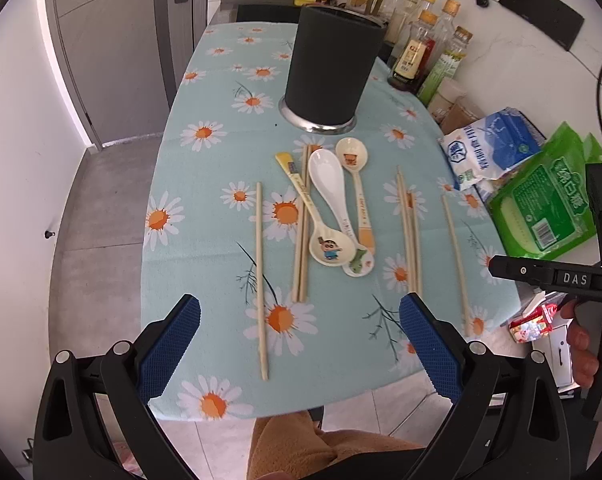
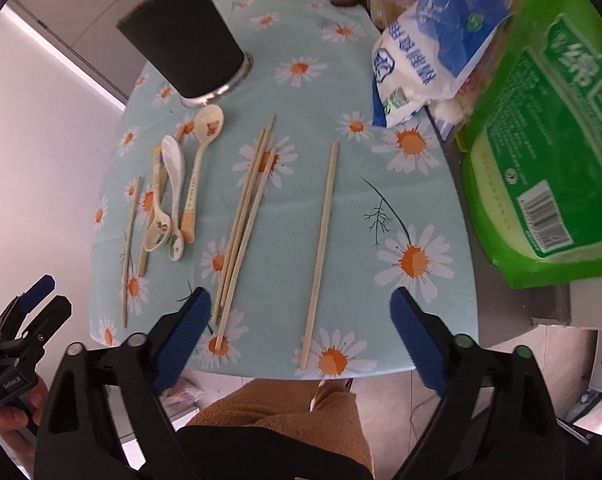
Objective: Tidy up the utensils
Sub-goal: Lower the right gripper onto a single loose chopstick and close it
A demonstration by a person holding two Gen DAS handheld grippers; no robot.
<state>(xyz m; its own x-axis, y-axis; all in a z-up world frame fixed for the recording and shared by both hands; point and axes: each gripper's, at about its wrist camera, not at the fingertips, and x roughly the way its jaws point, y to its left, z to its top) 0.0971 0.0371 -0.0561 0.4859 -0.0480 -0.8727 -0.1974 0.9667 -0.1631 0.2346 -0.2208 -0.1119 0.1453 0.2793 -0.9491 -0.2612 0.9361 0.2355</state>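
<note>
Right wrist view: lone chopstick (image 2: 321, 248), light, stiff, slippery, is best pinched midway by the wide-spread, empty right tool (image 2: 301, 308).

Daisy-print tablecloth (image 1: 205, 80) across mid-frame. Dark utensil holder (image 1: 333, 68) upright at top centre; spoons (image 1: 329, 184) clustered below. Chopsticks (image 1: 261, 280) scattered left and right.
</note>
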